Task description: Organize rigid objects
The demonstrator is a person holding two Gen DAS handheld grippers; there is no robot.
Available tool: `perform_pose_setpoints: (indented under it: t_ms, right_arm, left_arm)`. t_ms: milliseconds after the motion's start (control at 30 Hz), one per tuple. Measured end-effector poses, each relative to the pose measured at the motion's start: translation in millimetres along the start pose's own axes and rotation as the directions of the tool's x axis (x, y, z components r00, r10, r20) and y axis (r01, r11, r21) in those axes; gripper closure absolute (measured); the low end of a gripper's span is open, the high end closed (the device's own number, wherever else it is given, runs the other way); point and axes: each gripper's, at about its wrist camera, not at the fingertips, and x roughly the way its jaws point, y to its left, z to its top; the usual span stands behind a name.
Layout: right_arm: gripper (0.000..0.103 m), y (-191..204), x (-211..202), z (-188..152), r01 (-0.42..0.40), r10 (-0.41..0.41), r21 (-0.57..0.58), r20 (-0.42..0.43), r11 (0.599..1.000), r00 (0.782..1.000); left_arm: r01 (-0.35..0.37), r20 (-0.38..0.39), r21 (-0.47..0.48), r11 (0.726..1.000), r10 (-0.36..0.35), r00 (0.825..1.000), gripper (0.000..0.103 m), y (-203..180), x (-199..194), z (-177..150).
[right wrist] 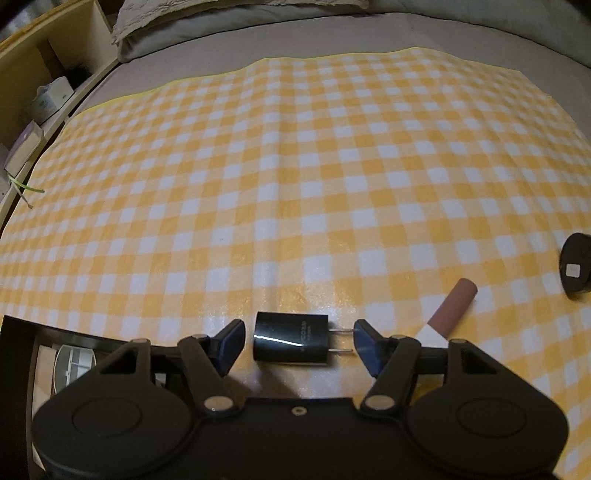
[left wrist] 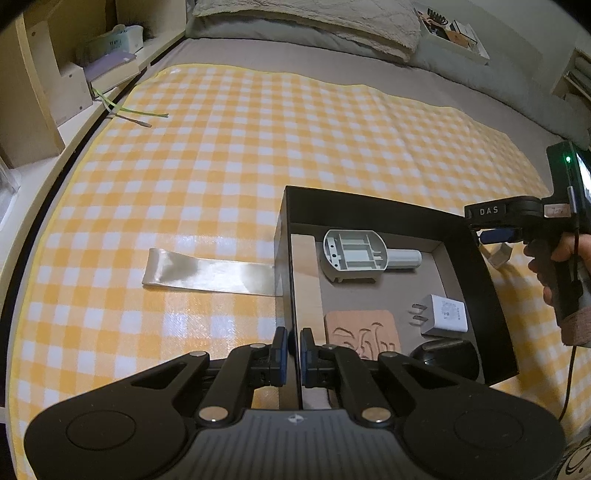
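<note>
A black tray box (left wrist: 388, 210) lies on the yellow checked cloth (left wrist: 221, 166). It holds a grey plastic part (left wrist: 354, 256), a white charger (left wrist: 445, 314), a carved wooden coaster (left wrist: 362, 332) and a dark rounded object (left wrist: 445, 354). My left gripper (left wrist: 291, 354) is shut on the box's left wall, one pad on each side. In the right wrist view a black plug adapter (right wrist: 290, 339) lies on the cloth between the pads of my right gripper (right wrist: 299, 341). A gap shows at the left pad, and the prongs end close to the right pad.
A pink-brown tube with a white end (right wrist: 450, 314) and a black object with a white square (right wrist: 574, 266) lie right of the adapter. A silvery strip (left wrist: 210, 273) lies left of the box. Shelves (left wrist: 37, 92) run along the left; a pillow (left wrist: 314, 18) sits at the far end.
</note>
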Motion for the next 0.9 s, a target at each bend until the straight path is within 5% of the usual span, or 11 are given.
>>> perform_pose_setpoints:
  t_ms: [400,500,767,833,900]
  right_arm:
    - [0.044,-32.7,-10.6,-6.9,0.009,-0.009,-0.027,0.023,1.000,1.000]
    - [0.087,-44.1,-32.8,-4.2,-0.036,0.036,-0.002,0.055,0.999,0.998]
    - [0.085,-44.7,-67.4,0.8,-0.089,0.089,-0.003,0.112,0.996,0.990]
    - [0.062,-44.2,-65.9,-2.7,-0.079,0.080,-0.011,0.100,0.997,0.992]
    - [0.054,-44.7,-61.7,-5.1,-0.068,0.069,-0.017,0.088,0.998,0.994]
  left_arm:
    - [-0.018,0.003,-0.028,0.999,0.018,1.000,0.097,0.6,2.3,1.7]
    - [-0.018,0.002,-0.037,0.999,0.018,1.000,0.097,1.9,3.0,2.7]
    - [-0.030,0.011,-0.032,0.999,0.031,0.999,0.097,0.0,4.7,2.4]
    - [-0.029,0.016,-0.033,0.999,0.029,0.999,0.097,0.9,4.5,1.0]
    - [-0.025,0.020,-0.035,0.999,0.026,0.999,0.097,2.0,4.3,0.2]
